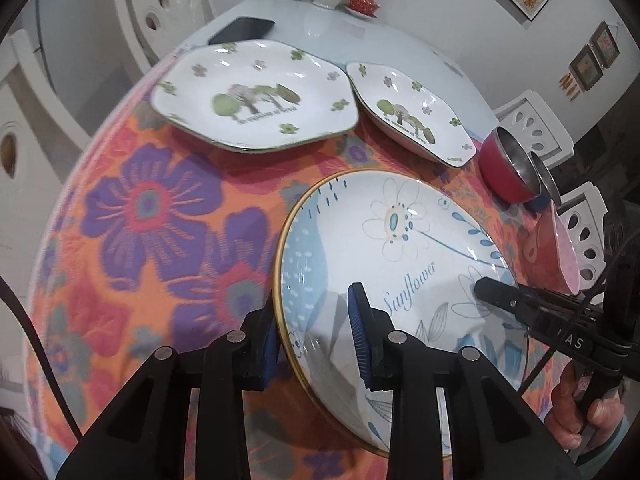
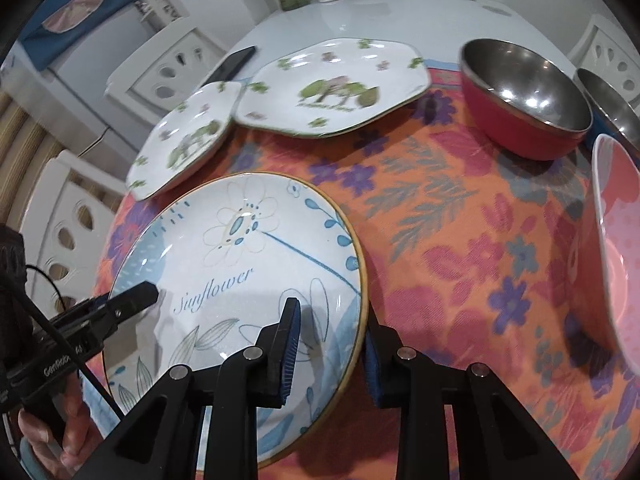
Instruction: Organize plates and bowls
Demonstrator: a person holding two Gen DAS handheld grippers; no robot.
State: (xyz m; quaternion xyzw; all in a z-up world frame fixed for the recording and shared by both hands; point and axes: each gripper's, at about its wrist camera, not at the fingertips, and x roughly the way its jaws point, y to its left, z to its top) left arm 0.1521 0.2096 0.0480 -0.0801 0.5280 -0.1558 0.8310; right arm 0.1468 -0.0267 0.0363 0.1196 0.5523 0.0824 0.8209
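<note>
a: where do we have the sunflower plate (image 1: 396, 264)?
b: on the flowered tablecloth (image 1: 152, 208), near the two hexagonal plates (image 1: 256, 96).
a: and our grippers?
b: our left gripper (image 1: 316, 332) and right gripper (image 2: 330, 344) each straddle its rim, jaws partly apart; whether they pinch it, we cannot tell.

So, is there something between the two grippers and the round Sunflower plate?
Nothing visible. The left gripper and the right gripper each already straddle opposite rims of the round blue-and-white Sunflower plate, one finger above and one outside the rim.
</note>
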